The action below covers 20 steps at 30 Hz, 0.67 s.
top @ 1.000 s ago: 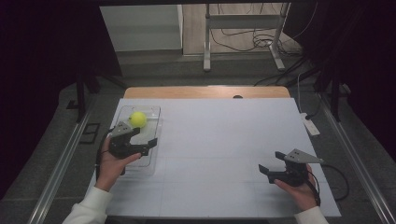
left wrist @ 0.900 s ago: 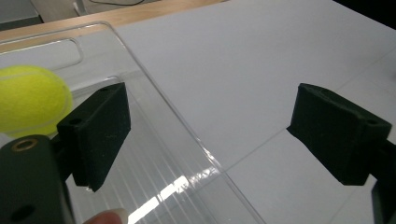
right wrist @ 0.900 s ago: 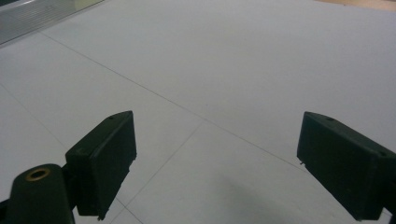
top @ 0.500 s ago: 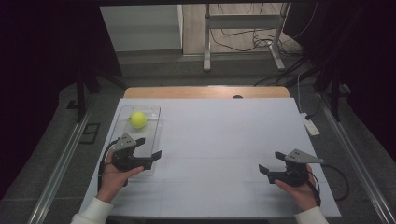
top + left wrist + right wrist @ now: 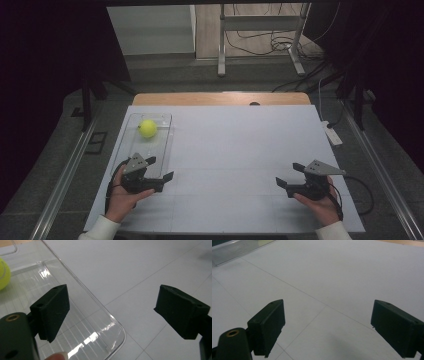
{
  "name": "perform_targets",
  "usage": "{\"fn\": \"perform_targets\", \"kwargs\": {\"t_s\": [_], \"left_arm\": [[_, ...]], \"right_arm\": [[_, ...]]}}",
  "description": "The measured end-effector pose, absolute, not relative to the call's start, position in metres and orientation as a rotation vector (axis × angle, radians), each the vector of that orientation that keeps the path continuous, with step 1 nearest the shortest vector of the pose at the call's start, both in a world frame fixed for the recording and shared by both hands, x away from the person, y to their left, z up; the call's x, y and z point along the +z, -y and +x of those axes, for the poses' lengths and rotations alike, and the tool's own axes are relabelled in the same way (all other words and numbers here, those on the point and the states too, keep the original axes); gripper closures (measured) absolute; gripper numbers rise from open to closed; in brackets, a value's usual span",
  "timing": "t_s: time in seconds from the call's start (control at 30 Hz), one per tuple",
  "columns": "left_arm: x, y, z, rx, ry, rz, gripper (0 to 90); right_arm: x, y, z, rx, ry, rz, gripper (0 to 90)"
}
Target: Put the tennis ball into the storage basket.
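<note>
A yellow-green tennis ball (image 5: 147, 128) lies in the far half of a clear plastic tray (image 5: 150, 150) at the left of the white table. My left gripper (image 5: 161, 168) hovers over the tray's near right corner, open, with nothing between its jaws. In the left gripper view the tray (image 5: 82, 322) runs under the left jaw, the ball (image 5: 3, 272) sits at the left edge, and the gripper (image 5: 112, 297) stands wide. My right gripper (image 5: 287, 174) rests low at the near right of the table, open and empty, with bare white sheet ahead of the gripper (image 5: 327, 315).
The white sheet (image 5: 240, 150) covers most of the table, and a wooden strip (image 5: 220, 98) shows at its far edge. A white power strip (image 5: 332, 135) lies just off the right side. A metal stand (image 5: 220, 50) and cables are on the floor beyond.
The left gripper has drawn back from beside the ball toward the person and sunk to the tray's near end. The ball stays in the tray. The right gripper has not moved.
</note>
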<state>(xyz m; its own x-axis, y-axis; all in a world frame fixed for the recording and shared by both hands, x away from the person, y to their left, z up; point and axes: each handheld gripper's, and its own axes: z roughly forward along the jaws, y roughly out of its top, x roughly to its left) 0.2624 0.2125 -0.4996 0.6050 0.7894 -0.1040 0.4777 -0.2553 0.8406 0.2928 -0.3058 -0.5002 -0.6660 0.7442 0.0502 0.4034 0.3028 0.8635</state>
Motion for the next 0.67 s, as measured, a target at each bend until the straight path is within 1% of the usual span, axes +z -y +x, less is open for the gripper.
{"fn": "perform_targets", "kwargs": {"t_s": [0.67], "left_arm": [[-0.498, -0.2141, 0.261, 0.433, -1.007, 1.878, 13.4]], "right_arm": [[-0.5017, 0.3065, 0.2966, 1.318, -2.237, 1.018, 12.5]]}}
